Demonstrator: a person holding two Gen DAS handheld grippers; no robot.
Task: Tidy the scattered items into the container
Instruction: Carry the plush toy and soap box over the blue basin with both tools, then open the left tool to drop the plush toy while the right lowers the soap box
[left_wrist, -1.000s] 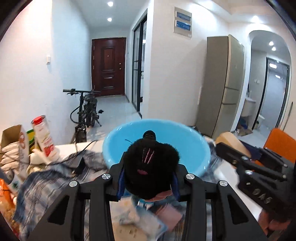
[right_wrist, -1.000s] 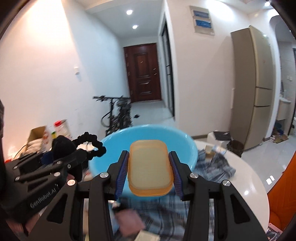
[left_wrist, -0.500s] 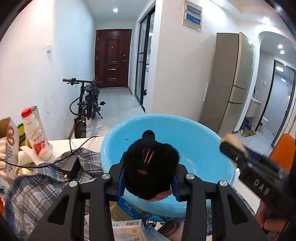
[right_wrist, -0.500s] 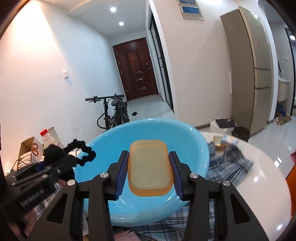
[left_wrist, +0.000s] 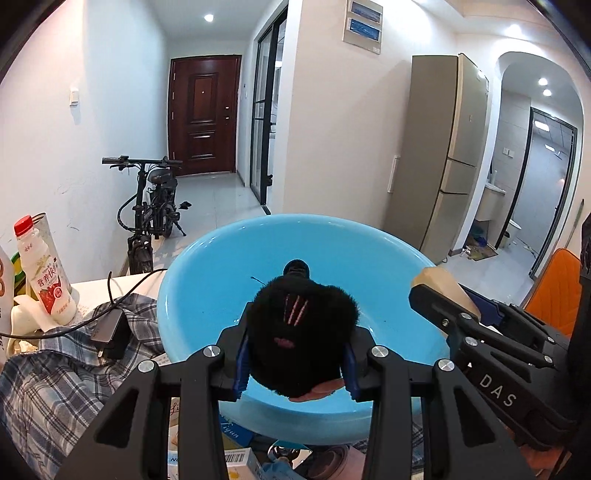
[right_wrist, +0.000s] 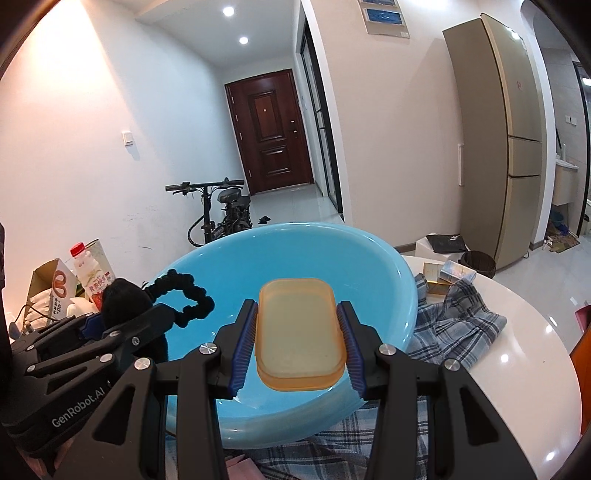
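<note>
1. at far left a carton (right_wrist: 55, 286) with a red pretzel-like logo stands on the table, and beside it a bottle (left_wrist: 42, 273) with a red cap, upright, its label showing red chinese characters and a strawberry.
2. a black charger (left_wrist: 110, 332) lies on the plaid cloth (left_wrist: 48, 387), its cable running left.
3. the left gripper (left_wrist: 295, 349) has its jaws closed part-way on a black plush (left_wrist: 301, 339), gripping it from both sides; the plush shows three pink claw-mark strokes and a pink patch below them.
4. in the right wrist view the plush's black fuzzy loop (right_wrist: 184, 299) sticks out ahead of the left gripper (right_wrist: 147, 314), over the basin; the gripper body reads "genrobot.ai".
5. the blue basin (right_wrist: 369, 266) sits on the cloth, tilted toward the cameras; both held things hang over its near rim.
6. the right gripper (right_wrist: 299, 339) has its jaws half closed on an orange tray (right_wrist: 299, 332), pads against its long sides; its long axis runs forward along the fingers, hollow side up.
7. in the left wrist view the right gripper (left_wrist: 439, 295) shows "das" on its side.
8. at far right small boxes (right_wrist: 448, 273) lie on the table by the cloth's edge; their print is too small to read.
</note>
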